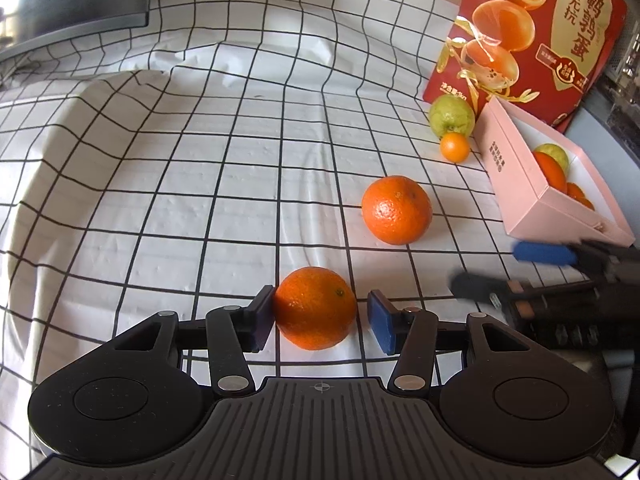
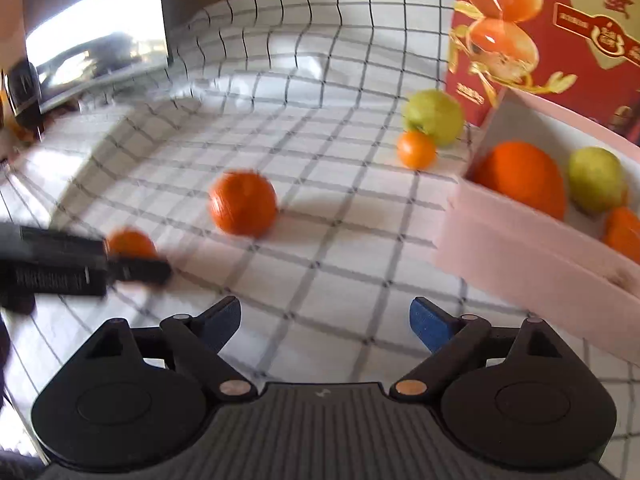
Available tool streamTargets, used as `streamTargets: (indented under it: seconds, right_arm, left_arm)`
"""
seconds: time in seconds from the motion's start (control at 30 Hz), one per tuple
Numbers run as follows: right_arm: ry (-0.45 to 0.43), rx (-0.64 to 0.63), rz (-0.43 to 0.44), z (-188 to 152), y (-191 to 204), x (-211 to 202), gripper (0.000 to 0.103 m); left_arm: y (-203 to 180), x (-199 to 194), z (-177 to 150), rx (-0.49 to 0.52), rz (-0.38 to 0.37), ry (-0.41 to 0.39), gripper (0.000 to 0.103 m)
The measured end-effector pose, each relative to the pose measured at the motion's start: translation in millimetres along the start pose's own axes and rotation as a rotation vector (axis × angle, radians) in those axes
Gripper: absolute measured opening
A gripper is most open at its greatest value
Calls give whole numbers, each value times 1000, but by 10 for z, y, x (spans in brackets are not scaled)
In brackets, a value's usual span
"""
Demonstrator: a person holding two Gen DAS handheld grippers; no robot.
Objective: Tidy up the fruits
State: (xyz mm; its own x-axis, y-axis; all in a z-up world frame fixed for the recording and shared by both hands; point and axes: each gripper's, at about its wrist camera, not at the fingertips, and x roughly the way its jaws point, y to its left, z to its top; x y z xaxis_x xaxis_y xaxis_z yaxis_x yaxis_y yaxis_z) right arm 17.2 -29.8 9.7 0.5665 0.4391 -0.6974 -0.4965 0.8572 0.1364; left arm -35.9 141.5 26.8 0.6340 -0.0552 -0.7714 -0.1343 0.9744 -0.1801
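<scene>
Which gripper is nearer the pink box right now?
Right. The right gripper hangs open just beside the pink box. The left gripper sits farther off, open around the nearest orange.

right wrist view: smeared by motion; cloth grid lines soft.
nearest orange point(image 2: 130, 243): lower part hidden behind the left tongs point(image 2: 138, 270).
pink box point(image 1: 532, 184): far end cut by the frame edge; fruit inside partly hidden by its wall.
red carton point(image 1: 532, 32): top cut off.
right tongs point(image 1: 516, 268): blurred in the left wrist view.
</scene>
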Motion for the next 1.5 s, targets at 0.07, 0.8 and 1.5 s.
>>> streamTargets:
  seconds: [0.07,0.8,1.5]
  right_arm:
    - [-11,13,24,131,45,57,92]
    - [15,-45,83,210,171,173,41]
    - [-14,7,-16,-160,-180,-339,54]
  left_arm:
    - [6,-8,-1,1,-5,1,53]
    - [-20,-27,-13,3,19,9,47]
    - [-286,22,37,64,5,18,46]
